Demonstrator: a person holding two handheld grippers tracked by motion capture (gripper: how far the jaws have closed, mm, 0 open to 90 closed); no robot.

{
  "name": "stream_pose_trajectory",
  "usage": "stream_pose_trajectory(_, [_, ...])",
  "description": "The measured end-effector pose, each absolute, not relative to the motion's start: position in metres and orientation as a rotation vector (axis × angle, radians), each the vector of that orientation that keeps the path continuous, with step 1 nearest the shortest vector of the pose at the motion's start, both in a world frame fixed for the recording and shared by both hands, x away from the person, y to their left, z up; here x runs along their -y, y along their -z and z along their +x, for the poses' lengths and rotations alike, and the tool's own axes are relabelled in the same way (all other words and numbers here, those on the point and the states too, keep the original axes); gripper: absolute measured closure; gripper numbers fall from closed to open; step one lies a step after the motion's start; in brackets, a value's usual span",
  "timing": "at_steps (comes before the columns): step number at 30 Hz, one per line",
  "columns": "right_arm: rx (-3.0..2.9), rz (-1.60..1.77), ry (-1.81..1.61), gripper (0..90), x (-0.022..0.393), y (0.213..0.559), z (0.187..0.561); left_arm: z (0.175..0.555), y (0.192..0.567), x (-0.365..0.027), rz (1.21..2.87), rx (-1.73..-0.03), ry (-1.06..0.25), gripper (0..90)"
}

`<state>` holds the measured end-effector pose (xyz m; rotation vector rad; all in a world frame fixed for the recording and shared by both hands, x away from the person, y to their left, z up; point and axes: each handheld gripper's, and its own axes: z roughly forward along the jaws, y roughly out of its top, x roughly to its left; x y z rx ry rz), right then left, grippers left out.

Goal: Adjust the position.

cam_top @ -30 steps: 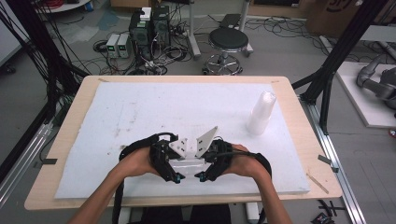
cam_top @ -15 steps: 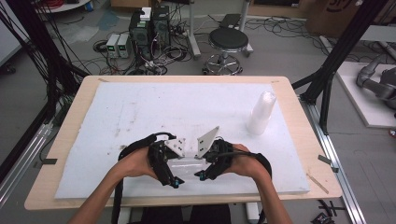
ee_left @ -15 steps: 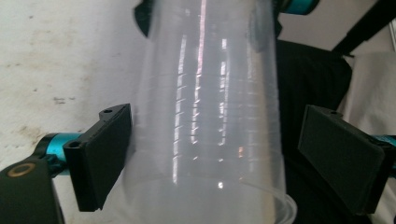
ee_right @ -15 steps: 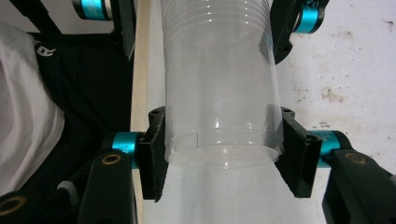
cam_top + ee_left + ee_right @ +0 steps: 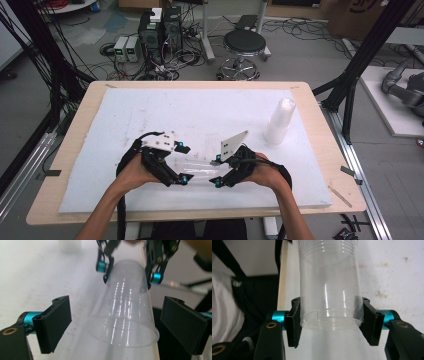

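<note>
A clear plastic cup [image 5: 200, 170] lies on its side just above the white board, between my two grippers. My right gripper [image 5: 216, 172] is shut on the cup's base; in the right gripper view its pads [image 5: 295, 322] press both sides of the cup [image 5: 329, 290]. My left gripper [image 5: 183, 164] faces the cup's mouth. Its jaws have just been opening. In the left gripper view the cup's rim [image 5: 125, 335] sits between the pads [image 5: 53, 322] with a gap on each side, and the right gripper [image 5: 128, 277] grips the far end.
A stack of clear cups [image 5: 279, 121] stands on the white board [image 5: 150, 115] at the right back. The board covers most of a wooden table [image 5: 320, 130]. A stool and cabled equipment stand on the floor beyond it.
My left gripper has let go of the cup, opened wide and slid left. The cup stays in my right gripper, which has hardly moved.
</note>
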<state>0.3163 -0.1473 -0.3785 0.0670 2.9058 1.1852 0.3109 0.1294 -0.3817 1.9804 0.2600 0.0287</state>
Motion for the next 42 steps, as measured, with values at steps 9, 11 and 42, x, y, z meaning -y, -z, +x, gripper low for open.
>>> stream_pose_trajectory(9, [-2.781,0.126,-1.496,42.9,0.156,0.39,0.326,0.306,0.39,-0.149,1.779,-0.268,-0.068,7.1])
stream_pose_trajectory(11, [-2.755,0.125,-1.54,42.9,0.157,0.392,0.326,0.306,0.391,-0.15,1.761,-0.263,-0.062,7.1])
stream_pose_trajectory(42, [-2.526,0.11,-1.947,43.1,0.162,0.404,0.328,0.307,0.408,-0.13,1.624,-0.253,-0.027,6.3])
